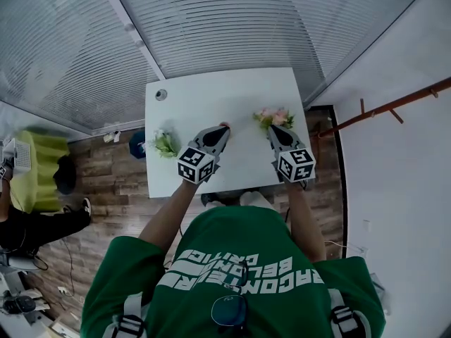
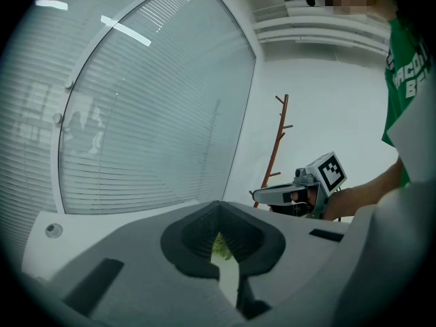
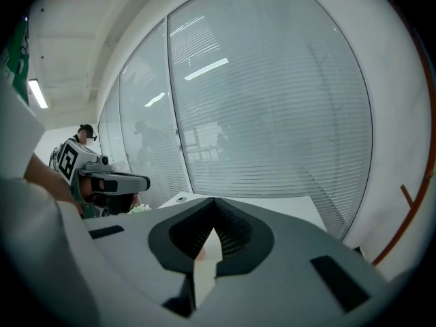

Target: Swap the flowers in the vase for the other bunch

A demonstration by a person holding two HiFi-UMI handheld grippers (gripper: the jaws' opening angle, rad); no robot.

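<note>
A pink bunch of flowers (image 1: 275, 117) lies on the white table (image 1: 211, 97) towards its right side. A white and green bunch (image 1: 163, 143) sits at the table's left edge; in the right gripper view it shows as a pale patch (image 3: 139, 208). I cannot make out a vase. My left gripper (image 1: 223, 127) hovers over the table's middle, jaws closed at the tips (image 2: 218, 203), with a bit of green visible through the gap behind them. My right gripper (image 1: 271, 128) is just in front of the pink bunch, shut (image 3: 214, 199), with nothing clearly gripped.
A blue object (image 1: 138, 144) sits just past the table's left edge, next to the white bunch. Glass walls with blinds (image 1: 232, 20) run behind the table. A wooden coat stand (image 2: 276, 142) is at the right. A person sits at a yellow-green table (image 1: 39, 171) far left.
</note>
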